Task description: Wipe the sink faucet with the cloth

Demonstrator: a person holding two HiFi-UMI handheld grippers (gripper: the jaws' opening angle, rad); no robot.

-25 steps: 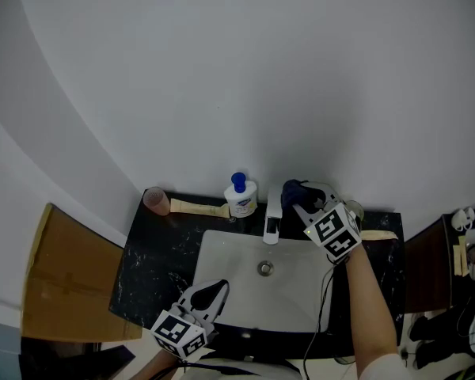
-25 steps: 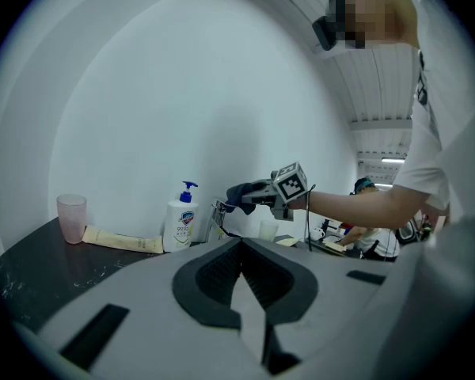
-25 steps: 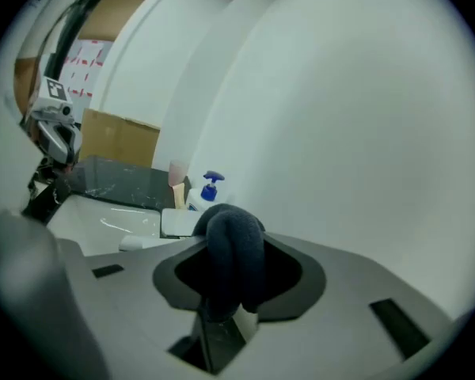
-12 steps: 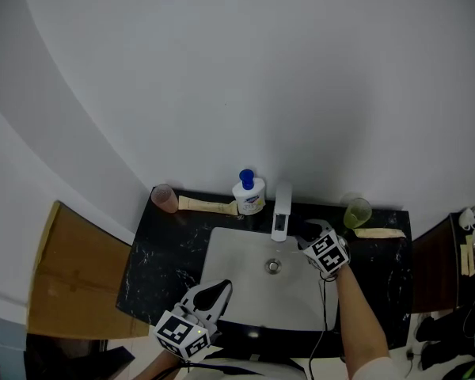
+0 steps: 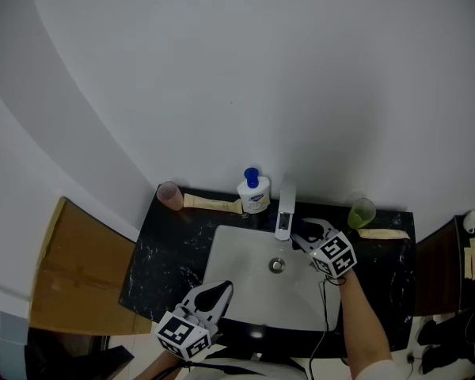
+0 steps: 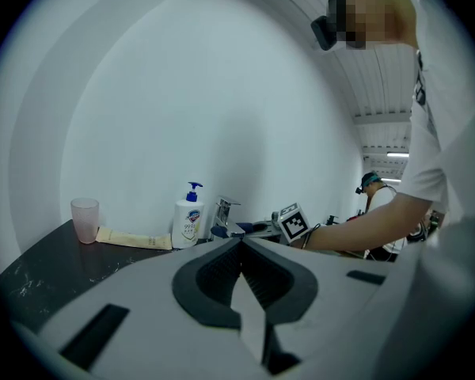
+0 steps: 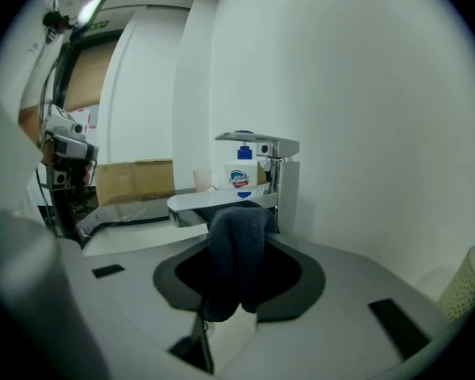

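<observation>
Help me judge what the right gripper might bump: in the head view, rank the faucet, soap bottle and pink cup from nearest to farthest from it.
From the right gripper, shut on the cloth:
1. Faucet, just to its left at the basin's back edge.
2. Soap bottle, further left on the counter.
3. Pink cup, at the counter's far left corner.

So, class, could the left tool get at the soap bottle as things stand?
Probably yes: only open sink lies between the left tool and the soap bottle; the right tool is off beside the faucet.
</observation>
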